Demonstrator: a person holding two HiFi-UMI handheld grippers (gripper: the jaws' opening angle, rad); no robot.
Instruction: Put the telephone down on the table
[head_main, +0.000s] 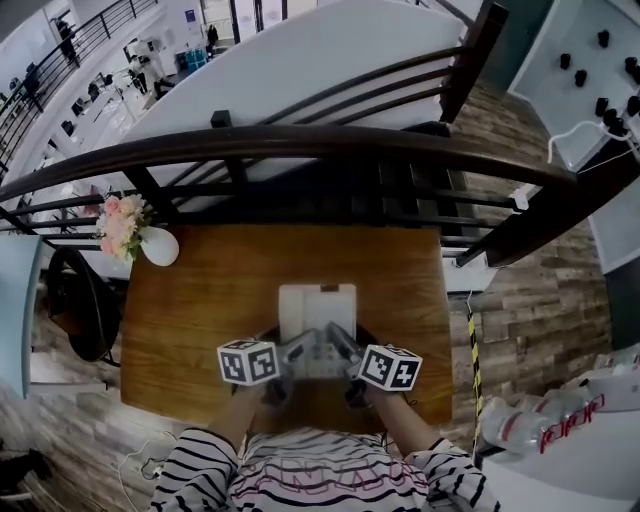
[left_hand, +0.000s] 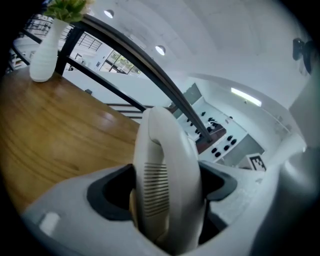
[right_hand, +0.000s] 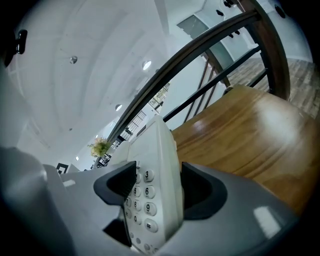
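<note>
One wooden table. One white telephone is over the table's front middle; I cannot tell whether it touches the wood. One white vase of flowers stands at the far left corner. Two grippers are held side by side, angled inward. The left gripper pinches the handset, and the right gripper pinches the keypad edge.

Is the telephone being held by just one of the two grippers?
No, the left gripper grips the telephone at its handset and the right gripper grips it at its keypad.
</note>
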